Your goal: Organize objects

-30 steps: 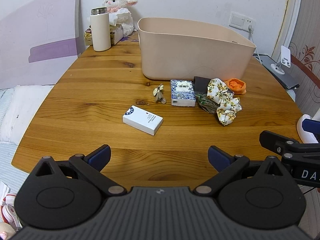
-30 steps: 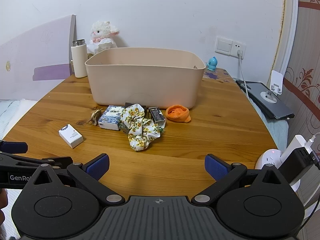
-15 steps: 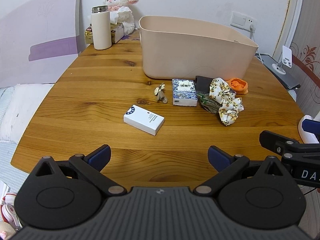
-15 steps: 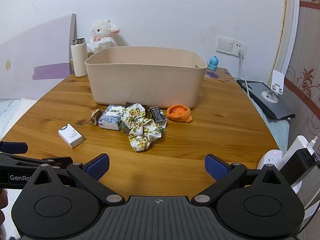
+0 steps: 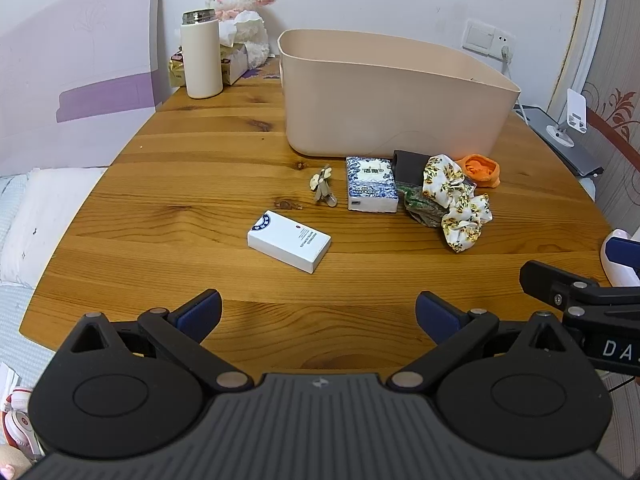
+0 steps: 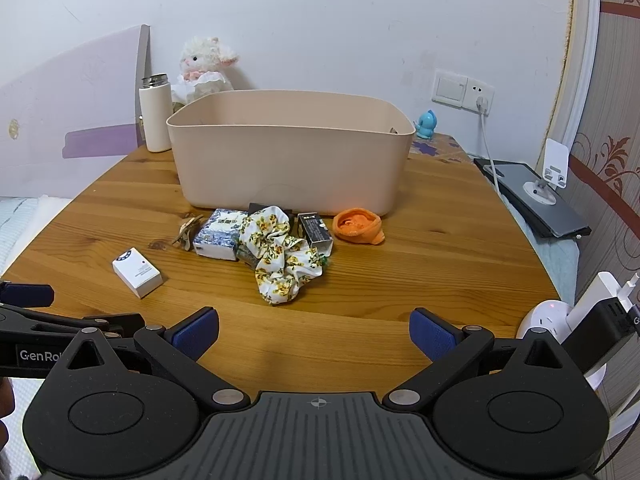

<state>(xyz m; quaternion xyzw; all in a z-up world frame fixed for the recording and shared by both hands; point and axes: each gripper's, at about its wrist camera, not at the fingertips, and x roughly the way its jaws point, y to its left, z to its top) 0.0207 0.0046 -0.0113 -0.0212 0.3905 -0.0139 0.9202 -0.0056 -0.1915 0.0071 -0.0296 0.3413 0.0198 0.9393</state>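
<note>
A beige bin [image 5: 392,92] [image 6: 288,152] stands on the round wooden table [image 5: 180,184]. In front of it lie a white box [image 5: 289,246] [image 6: 137,272], a small flower clip [image 5: 323,188] [image 6: 186,232], a blue patterned tissue pack [image 5: 371,189] [image 6: 218,234], a floral scrunchie [image 5: 456,200] [image 6: 282,258], a dark box [image 6: 315,232] and an orange item [image 5: 482,169] [image 6: 358,225]. My left gripper [image 5: 318,314] is open and empty above the near table edge. My right gripper [image 6: 314,330] is open and empty, also short of the objects.
A white bottle [image 5: 201,60] [image 6: 156,118], a plush lamb [image 5: 240,12] and a tissue box stand at the back left. A wall socket with cable [image 6: 482,104], a blue figurine [image 6: 426,124] and a dark tray [image 6: 532,196] are at the right.
Both grippers have tilted slightly and moved a little; the objects sit lower and nearer in both views. Nothing on the table has moved.
</note>
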